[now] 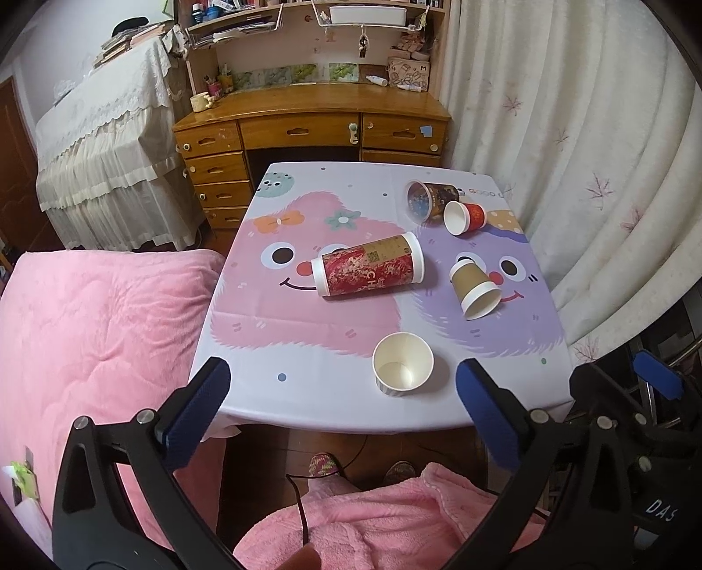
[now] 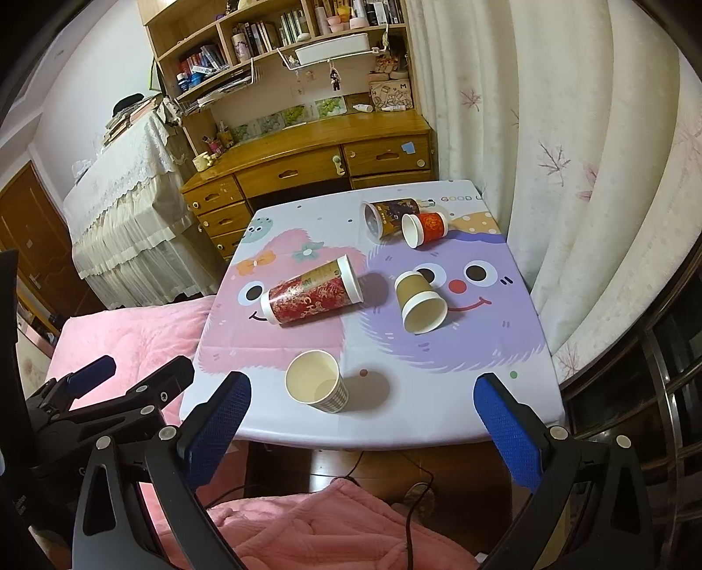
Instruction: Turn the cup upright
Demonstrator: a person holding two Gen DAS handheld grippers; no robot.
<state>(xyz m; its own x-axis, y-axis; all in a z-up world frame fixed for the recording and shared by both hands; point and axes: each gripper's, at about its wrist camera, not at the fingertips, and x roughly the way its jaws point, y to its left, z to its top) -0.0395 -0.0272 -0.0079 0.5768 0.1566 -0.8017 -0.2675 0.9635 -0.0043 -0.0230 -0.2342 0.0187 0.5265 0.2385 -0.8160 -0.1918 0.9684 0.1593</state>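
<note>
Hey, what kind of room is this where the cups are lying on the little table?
Most likely a bedroom or study at home. A wooden desk with a bookshelf hutch stands behind the small table, a pink quilt lies beside it, and a floral curtain hangs along the right.

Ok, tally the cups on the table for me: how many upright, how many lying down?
Upright: 1, white cup
Lying down: 4, tall red cup, brown cup, small red cup, dark patterned cup
Total: 5
</note>
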